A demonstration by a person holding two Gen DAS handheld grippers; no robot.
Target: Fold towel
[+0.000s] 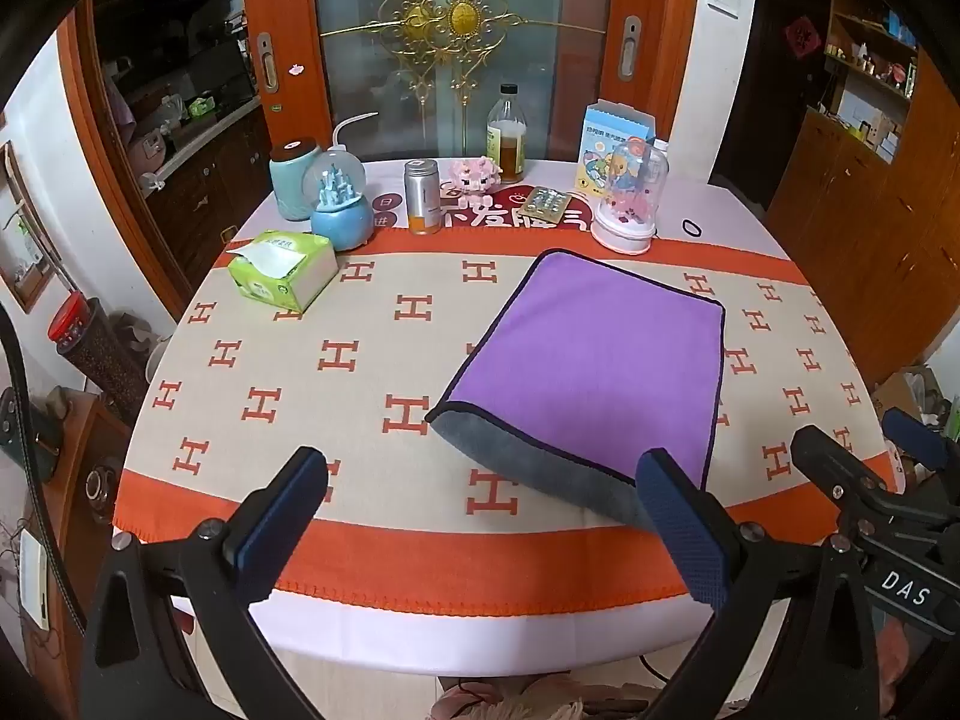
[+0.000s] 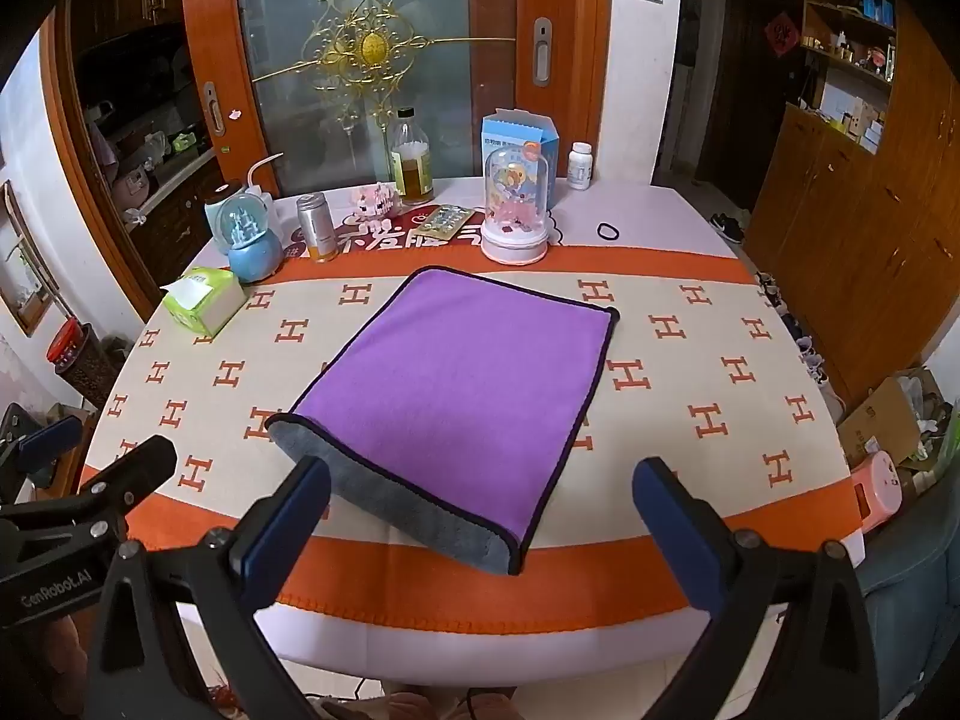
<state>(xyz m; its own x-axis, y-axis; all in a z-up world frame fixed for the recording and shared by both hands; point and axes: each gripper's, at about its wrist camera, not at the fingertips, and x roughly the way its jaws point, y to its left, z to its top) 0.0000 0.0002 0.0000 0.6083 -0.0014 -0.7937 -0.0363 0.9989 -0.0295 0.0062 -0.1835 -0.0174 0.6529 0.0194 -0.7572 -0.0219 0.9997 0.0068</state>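
A purple towel (image 1: 594, 354) with a dark hem and a grey underside lies folded flat on the patterned tablecloth; its grey folded edge faces me. It also shows in the right wrist view (image 2: 462, 390). My left gripper (image 1: 480, 480) is open and empty, held above the table's near edge, just in front of the towel's near left corner. My right gripper (image 2: 480, 486) is open and empty, held above the near edge in front of the towel's grey fold. The right gripper also shows at the right of the left wrist view (image 1: 864, 456).
A green tissue box (image 1: 282, 270) sits at the left. At the back stand a blue snow globe (image 1: 339, 204), a silver can (image 1: 423, 195), a glass bottle (image 1: 507, 132), a domed toy (image 1: 627, 198), a blue carton (image 1: 615, 138) and a black hair tie (image 1: 692, 228).
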